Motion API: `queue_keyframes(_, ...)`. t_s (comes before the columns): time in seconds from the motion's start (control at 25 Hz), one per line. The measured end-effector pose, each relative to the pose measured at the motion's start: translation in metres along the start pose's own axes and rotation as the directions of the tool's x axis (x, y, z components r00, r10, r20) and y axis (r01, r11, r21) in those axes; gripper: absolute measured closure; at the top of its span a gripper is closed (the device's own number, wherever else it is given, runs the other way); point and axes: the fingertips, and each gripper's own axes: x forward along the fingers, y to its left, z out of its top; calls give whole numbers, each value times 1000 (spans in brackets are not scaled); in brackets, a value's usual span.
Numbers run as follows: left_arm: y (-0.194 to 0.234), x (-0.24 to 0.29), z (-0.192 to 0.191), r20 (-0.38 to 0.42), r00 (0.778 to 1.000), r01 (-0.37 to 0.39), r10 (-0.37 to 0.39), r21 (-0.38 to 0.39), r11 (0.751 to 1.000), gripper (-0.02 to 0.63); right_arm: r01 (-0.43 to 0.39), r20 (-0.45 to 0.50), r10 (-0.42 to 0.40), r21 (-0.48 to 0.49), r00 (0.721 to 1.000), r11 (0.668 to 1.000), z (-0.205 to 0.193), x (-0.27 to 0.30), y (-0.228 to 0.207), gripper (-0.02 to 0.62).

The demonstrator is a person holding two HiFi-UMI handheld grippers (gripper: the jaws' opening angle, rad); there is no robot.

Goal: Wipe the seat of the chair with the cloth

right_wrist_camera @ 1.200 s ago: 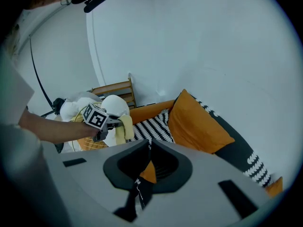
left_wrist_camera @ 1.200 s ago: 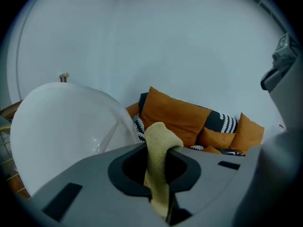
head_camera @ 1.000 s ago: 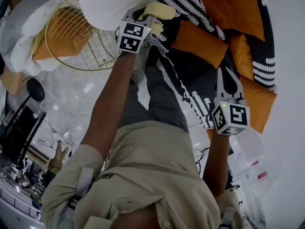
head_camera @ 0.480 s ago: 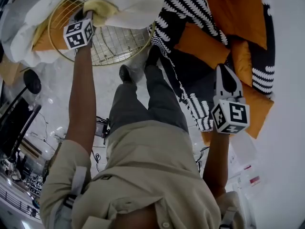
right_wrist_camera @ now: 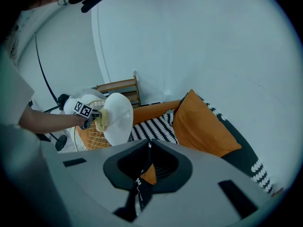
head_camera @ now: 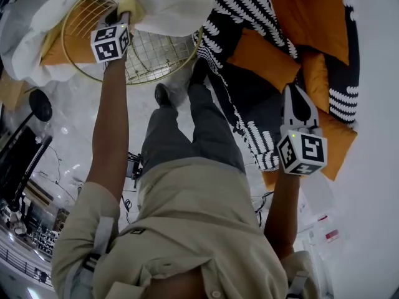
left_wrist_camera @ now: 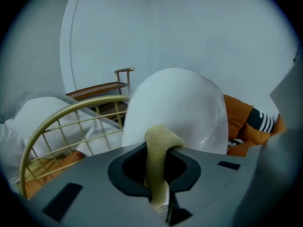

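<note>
Each gripper carries a cube of black-and-white square markers (head_camera: 111, 42), the only clear print here; a red label on a white thing (head_camera: 330, 235) at the near right is too small to read. The left gripper (head_camera: 123, 18) is stretched to the far left, its jaws clenched on the yellow cloth (head_camera: 132, 6), which the left gripper view shows bunched up between them and hanging down through the gap. The cloth lies at the left edge of the chair's smooth white seat (head_camera: 168, 2); that shell fills the middle of the left gripper view just beyond the cloth, though whether the two touch cannot be told. Under and left of the seat is a round gold wire frame (head_camera: 149, 61), with white padding (head_camera: 28, 36) and an orange cushion (head_camera: 62, 58) inside it. The right gripper (head_camera: 294, 98) hangs well apart at the right, jaws closed together on nothing, over a black-and-white patterned cover (head_camera: 243, 5) strewn with orange pillows (head_camera: 262, 58). The right gripper view shows a wooden slatted chair (right_wrist_camera: 120, 89) against the far wall behind the seat. A black stand (head_camera: 40, 108) is on the pale floor at the left. The person's legs and dark shoe (head_camera: 163, 95) are between the wire frame and the patterned cover.
</note>
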Motion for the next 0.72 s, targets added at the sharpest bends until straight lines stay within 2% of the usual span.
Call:
queue_keyframes(0.16, -94, 19, 4, 5, 988, 152, -152, 9, 988, 557, 11, -11, -11, 15, 1000, 1000, -10, 0, -3, 568)
queue_keyframes(0.28, -173, 27, 10, 14, 959, 283, -283, 17, 959, 557, 14, -18, -14, 23, 1000, 1000, -16, -1, -2, 568)
queue_keyframes(0.4, -232, 31, 14, 15, 926, 378, -378, 21, 926, 557, 19, -22, -18, 26, 1000, 999, -19, -2, -3, 568)
queue_keyframes(0.56, -263, 31, 8, -5, 904, 428, -428, 22, 903, 557, 27, -23, -26, 33, 999, 999, -24, -4, -7, 568)
queue_keyframes(0.72, -255, 29, 6, -6, 906, 422, -422, 30, 906, 557, 22, -27, -21, 36, 999, 999, -26, -2, -6, 568)
